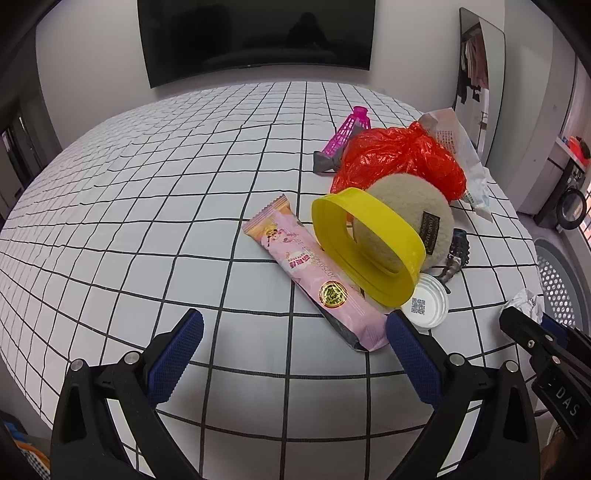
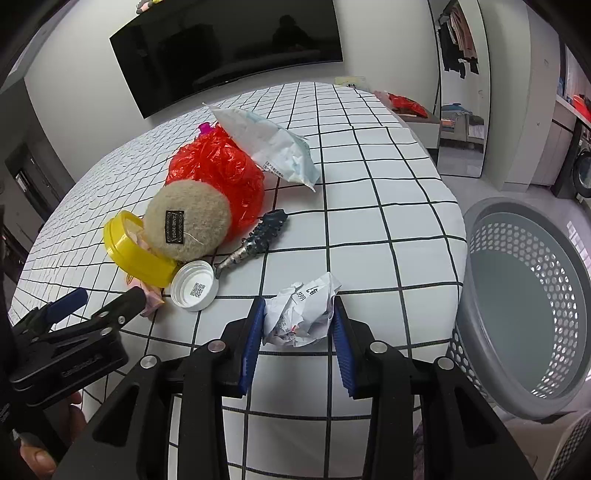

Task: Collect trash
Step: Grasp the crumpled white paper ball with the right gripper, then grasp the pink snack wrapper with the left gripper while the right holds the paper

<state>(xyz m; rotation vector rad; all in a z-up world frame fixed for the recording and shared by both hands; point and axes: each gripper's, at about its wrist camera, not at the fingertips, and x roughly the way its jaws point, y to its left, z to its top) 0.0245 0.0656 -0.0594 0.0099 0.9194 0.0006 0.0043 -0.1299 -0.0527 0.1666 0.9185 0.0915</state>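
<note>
Right gripper point(image 2: 299, 332) has its ribbed blue pads pressed on both sides of a crumpled white paper ball point(image 2: 301, 314) with printed characters, near the table's point(image 2: 388, 229) rounded edge. Left gripper point(image 1: 295, 354) hangs wide open and empty above the black-gridded white cloth, just short of a glossy pink snack wrapper point(image 1: 317, 280). Beside the table stands a grey perforated basket point(image 2: 491, 243), apart from it. A fuzzy beige pad point(image 2: 186, 225) bears a small dark label, too small to read.

I see a dark wall screen point(image 1: 255, 35), a leaning mirror point(image 1: 480, 74) and a washing machine point(image 1: 570, 201) beyond
</note>
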